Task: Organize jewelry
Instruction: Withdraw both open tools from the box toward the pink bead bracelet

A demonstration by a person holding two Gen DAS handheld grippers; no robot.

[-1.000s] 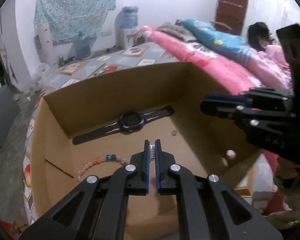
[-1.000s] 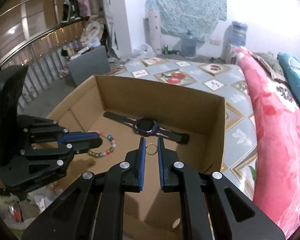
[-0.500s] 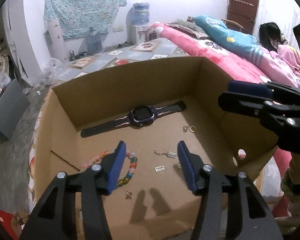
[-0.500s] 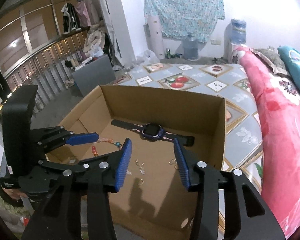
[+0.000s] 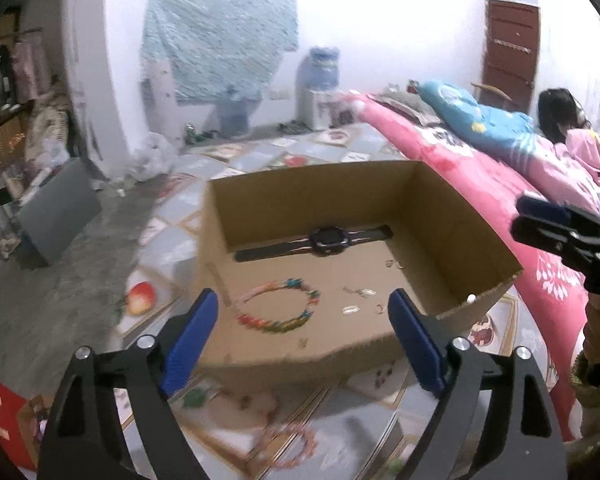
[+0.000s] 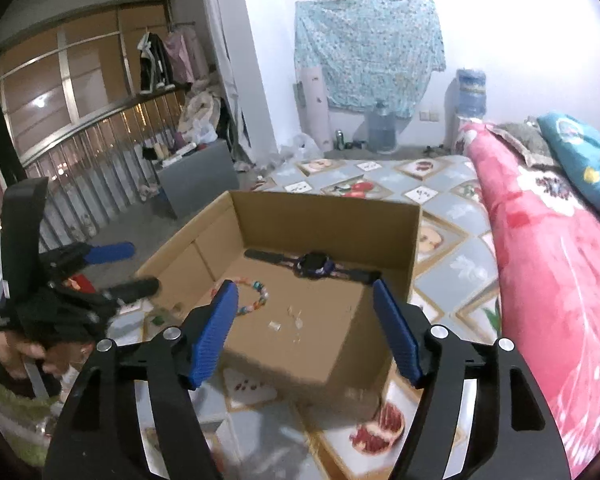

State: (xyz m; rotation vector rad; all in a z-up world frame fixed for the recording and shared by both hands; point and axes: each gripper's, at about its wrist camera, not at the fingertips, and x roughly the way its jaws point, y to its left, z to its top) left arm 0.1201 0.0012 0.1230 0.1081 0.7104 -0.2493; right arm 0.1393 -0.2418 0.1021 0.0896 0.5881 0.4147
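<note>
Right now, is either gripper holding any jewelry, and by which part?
Nothing is held. The left gripper and right gripper are both opening with empty jaws; the bead bracelet and watch lie in the cardboard box.

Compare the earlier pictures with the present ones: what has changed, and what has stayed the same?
Both grippers let go. The left gripper dropped its small chain, the right gripper its ring; their jaws are opening, empty, and both pulled back from the cardboard box. The watch and bead bracelet stayed put.
</note>
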